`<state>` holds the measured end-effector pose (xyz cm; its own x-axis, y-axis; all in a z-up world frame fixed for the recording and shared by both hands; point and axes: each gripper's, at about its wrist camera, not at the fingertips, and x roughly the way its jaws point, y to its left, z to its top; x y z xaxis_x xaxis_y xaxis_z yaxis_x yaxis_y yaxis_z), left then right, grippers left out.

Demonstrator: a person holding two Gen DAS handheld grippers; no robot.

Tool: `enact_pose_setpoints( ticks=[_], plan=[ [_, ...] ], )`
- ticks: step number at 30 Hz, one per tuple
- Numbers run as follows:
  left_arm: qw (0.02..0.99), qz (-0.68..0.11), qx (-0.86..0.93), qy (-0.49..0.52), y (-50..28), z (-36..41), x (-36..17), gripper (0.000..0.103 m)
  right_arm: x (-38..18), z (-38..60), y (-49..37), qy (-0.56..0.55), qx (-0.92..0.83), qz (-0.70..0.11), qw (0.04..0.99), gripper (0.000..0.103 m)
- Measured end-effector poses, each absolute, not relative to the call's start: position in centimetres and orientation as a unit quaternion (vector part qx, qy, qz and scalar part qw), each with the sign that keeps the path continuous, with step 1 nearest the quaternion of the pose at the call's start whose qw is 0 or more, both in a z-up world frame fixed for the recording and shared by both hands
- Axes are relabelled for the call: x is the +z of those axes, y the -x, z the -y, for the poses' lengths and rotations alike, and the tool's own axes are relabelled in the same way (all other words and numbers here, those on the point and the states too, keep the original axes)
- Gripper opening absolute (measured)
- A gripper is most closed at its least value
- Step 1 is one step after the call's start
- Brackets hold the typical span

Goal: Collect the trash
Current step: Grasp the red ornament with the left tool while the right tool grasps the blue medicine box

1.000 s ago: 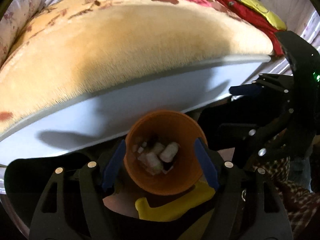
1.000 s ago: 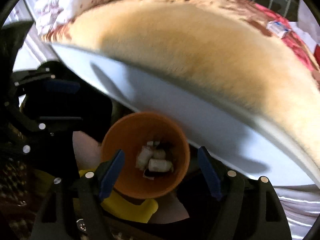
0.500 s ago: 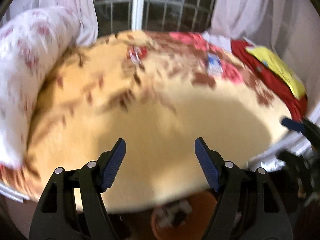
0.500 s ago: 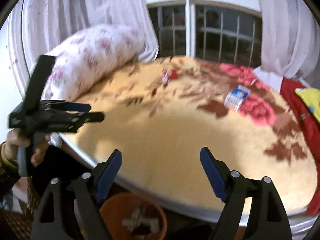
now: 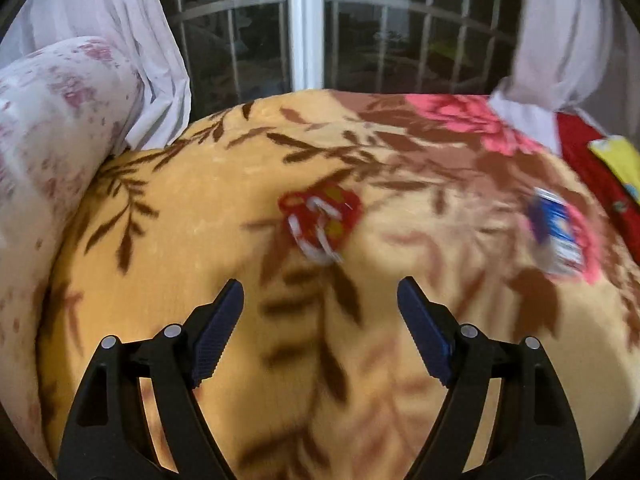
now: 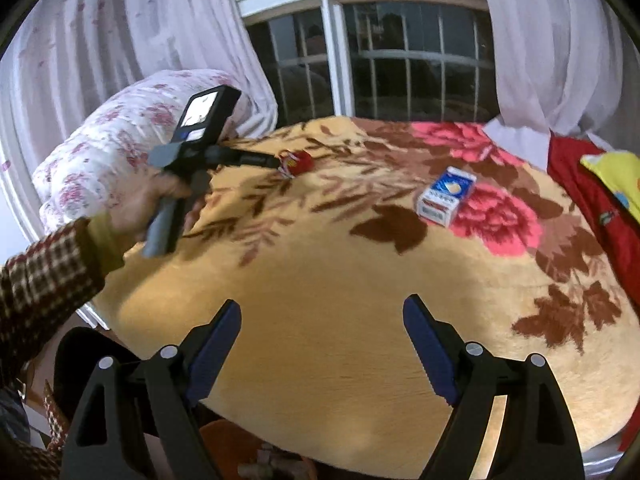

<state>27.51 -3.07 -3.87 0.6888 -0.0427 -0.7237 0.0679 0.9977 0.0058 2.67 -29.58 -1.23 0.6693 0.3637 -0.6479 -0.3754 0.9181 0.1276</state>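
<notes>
- while the left gripper [image 5: 320, 300] hovers over the near part of the bed [image 5: 200, 208], its jaws are opening, already wide apart, with nothing between the blue pads [image 5: 216, 332] but the blanket below.
- the crumpled red wrapper [image 5: 320, 220] lies just ahead of that gripper, toward the bed's far edge under the window [image 5: 360, 32]; it is blurred, with white and yellow patches showing.
- a blue and white carton [image 5: 556, 236] lies toward the bed's right side, well apart from the wrapper, on a pink flower of the blanket.
- the right gripper [image 6: 322, 328] hangs over the near edge of the bed, jaws spread wide and empty.
- in the right wrist view, the person's left hand [image 6: 148, 204], in a checked sleeve [image 6: 44, 280], holds the other gripper by its handle with its tip close to the red wrapper [image 6: 296, 162].
- the carton [image 6: 446, 196] stands out sharply in that view, right of the bed's middle.
- a floral pillow [image 6: 112, 148] lies along the bed's left edge, and red and yellow cloth [image 6: 592, 184] covers the right edge.
- an orange bin [image 6: 240, 452] with pale scraps shows below the near edge, between the right gripper's arms.
</notes>
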Motion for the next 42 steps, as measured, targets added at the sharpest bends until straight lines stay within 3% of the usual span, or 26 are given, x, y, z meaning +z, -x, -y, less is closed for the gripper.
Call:
enact_pose_setpoints(
  ticks=[8, 9, 10, 13, 20, 26, 37, 39, 40, 42],
  plan=[
    [0.910, -0.414, -0.002, -0.014, -35.2, 3.5, -6.4, 0.077, -3.1, 30.9, -5.1, -0.002, 0.188, -0.375, 0.908, 0.081],
    [0.910, -0.414, -0.005, -0.012, -35.6, 3.6, -6.9, 0.059, -3.2, 31.0, -5.2, -0.002, 0.187, -0.375, 0.908, 0.081],
    [0.909, -0.416, -0.016, -0.003, -35.7, 3.6, -7.2, 0.033, -3.3, 31.0, -5.4, -0.002, 0.188, -0.376, 0.908, 0.081],
    [0.910, -0.413, -0.028, 0.006, -34.1, 4.2, -7.1, 0.023, -3.3, 30.9, -5.8, -0.005, 0.190, -0.374, 0.908, 0.081],
    [0.920, -0.387, -0.060, 0.032, -25.9, 4.9, -5.0, 0.023, -2.7, 31.4, -9.8, -0.002, 0.155, -0.367, 0.917, 0.081],
    [0.929, -0.357, -0.085, 0.038, -18.7, 5.6, -3.6, 0.023, -2.2, 32.6, -18.6, 0.016, 0.069, -0.366, 0.928, 0.081],
    [0.938, -0.328, -0.101, 0.046, -12.8, 4.5, -2.5, 0.023, -7.1, 33.4, -32.1, 0.000, -0.078, -0.448, 0.891, 0.081],
    [0.938, -0.328, -0.102, 0.044, -12.4, 4.4, -2.5, 0.023, -8.2, 33.5, -33.0, -0.008, -0.087, -0.465, 0.881, 0.073],
    [0.938, -0.328, -0.103, 0.044, -12.2, 4.3, -2.5, 0.023, -8.7, 33.5, -33.3, -0.012, -0.081, -0.474, 0.877, 0.054],
    [0.938, -0.327, -0.105, 0.046, -11.7, 4.3, -2.5, 0.023, -8.9, 33.3, -33.2, -0.012, -0.075, -0.478, 0.875, 0.053]
  ],
)
